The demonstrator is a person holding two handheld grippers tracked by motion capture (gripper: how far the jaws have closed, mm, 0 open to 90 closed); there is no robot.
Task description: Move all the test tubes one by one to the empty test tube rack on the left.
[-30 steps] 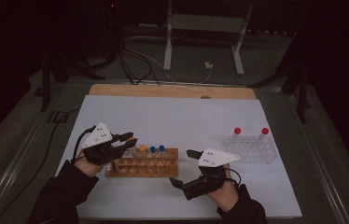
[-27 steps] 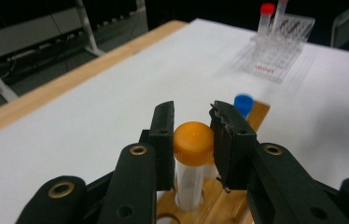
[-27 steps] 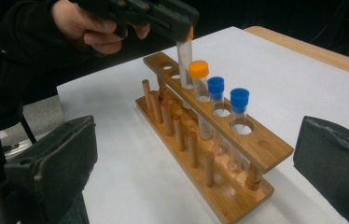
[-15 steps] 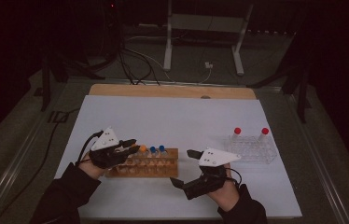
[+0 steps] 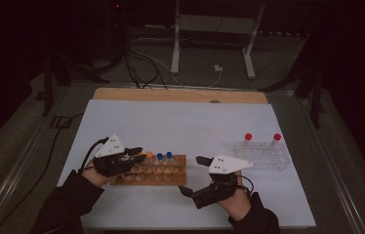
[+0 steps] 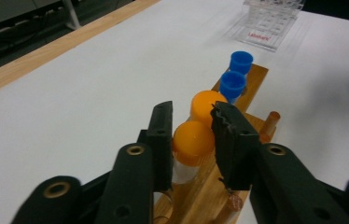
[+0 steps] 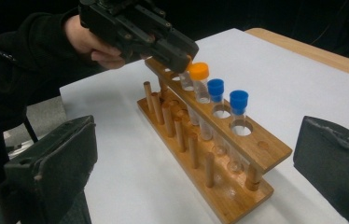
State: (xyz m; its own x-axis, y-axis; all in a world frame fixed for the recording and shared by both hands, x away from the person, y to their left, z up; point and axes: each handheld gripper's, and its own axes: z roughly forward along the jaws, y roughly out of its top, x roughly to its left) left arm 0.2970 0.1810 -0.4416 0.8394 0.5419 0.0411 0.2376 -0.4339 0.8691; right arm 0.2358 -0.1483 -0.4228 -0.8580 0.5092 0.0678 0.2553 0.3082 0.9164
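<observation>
- On the counter [image 5: 180, 122], covered with a white sheet, a wooden tube rack [image 5: 153, 170] stood toward the person's left, and a clear plastic rack [image 5: 263, 156] with two red-capped tubes [image 5: 248, 138] stood well apart to the right.
- At the wooden rack's left end, the left hand-held gripper [image 6: 192, 135] had its jaws around the cap of an orange-capped tube [image 6: 192, 142] that stood upright in an end hole of the top board.
- Its jaws had just been opening a little; in the left gripper view the cap sat between them, one jaw close against it and a thin gap showing at the other, so they no longer clamped it.
- Just beyond that tube stood a second orange-capped tube [image 6: 207, 105], then two blue-capped tubes [image 6: 232, 85], all in the same row of the rack.
- Near the rack's right end, the right hand-held gripper [image 5: 192, 175] hovered over the sheet with its jaws wide apart and nothing between them; its own view looked between them at the wooden rack and the left hand [image 7: 91, 44].
</observation>
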